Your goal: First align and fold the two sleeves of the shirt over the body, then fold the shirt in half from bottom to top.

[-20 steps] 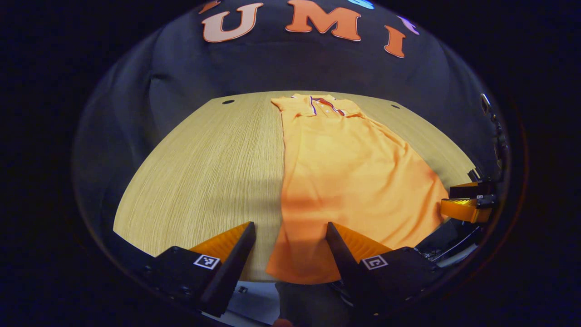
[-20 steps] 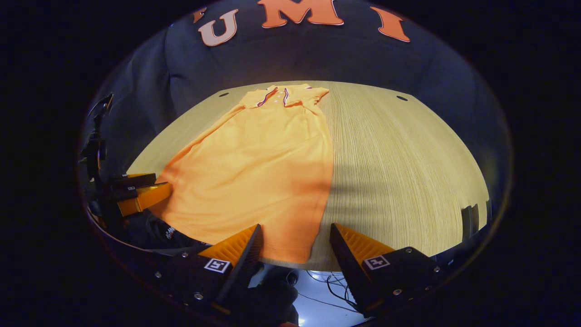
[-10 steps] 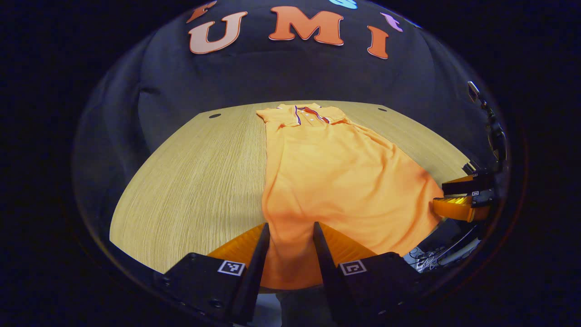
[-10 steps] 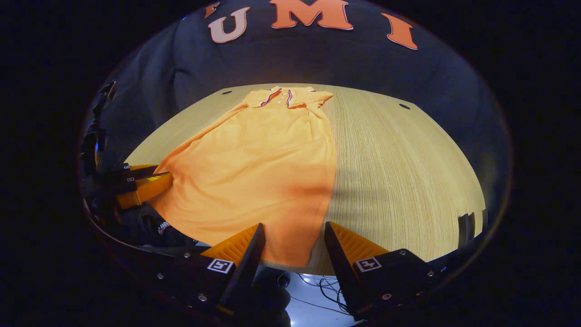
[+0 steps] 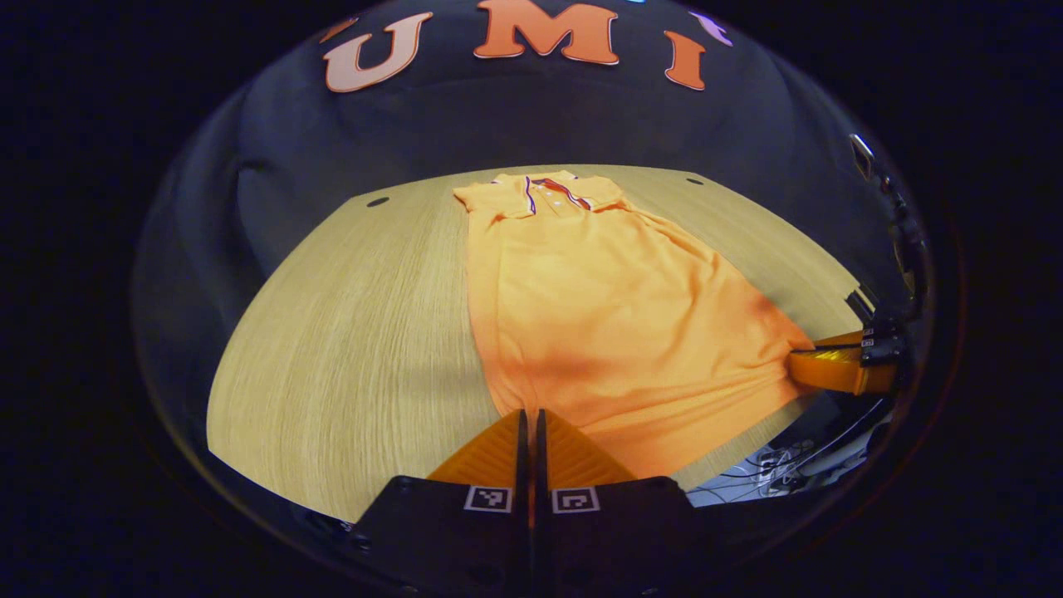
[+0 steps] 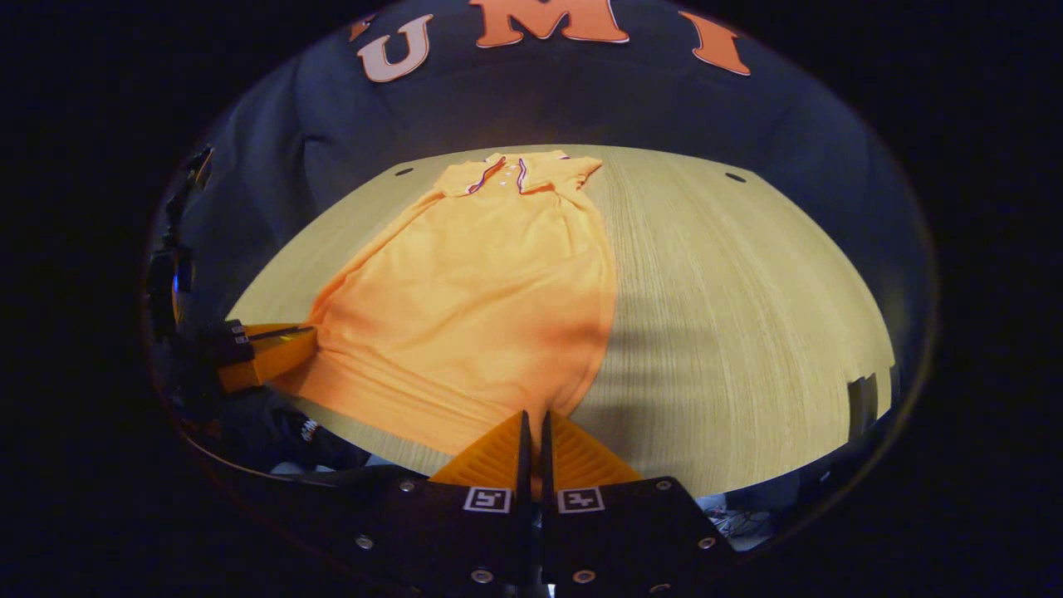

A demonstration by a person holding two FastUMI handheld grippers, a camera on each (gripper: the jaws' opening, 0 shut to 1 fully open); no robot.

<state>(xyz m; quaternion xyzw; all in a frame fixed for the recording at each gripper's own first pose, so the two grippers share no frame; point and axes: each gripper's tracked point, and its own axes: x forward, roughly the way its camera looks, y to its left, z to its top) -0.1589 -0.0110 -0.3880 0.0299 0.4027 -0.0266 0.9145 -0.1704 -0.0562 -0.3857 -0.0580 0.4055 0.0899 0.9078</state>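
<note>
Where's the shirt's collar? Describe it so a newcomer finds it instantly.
Start at the wooden table and follow the orange shirt away from the grippers to its far end. The collar lies there, the shirt's only part with dark striped trim and small buttons.

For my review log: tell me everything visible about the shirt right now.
The shirt is an orange polo in knit-looking fabric, its collar trimmed in dark and red stripes. It lies flat on the wooden table, collar at the far end, sleeves already folded in. Each bottom corner is pinched by a gripper: left gripper, right gripper.
</note>
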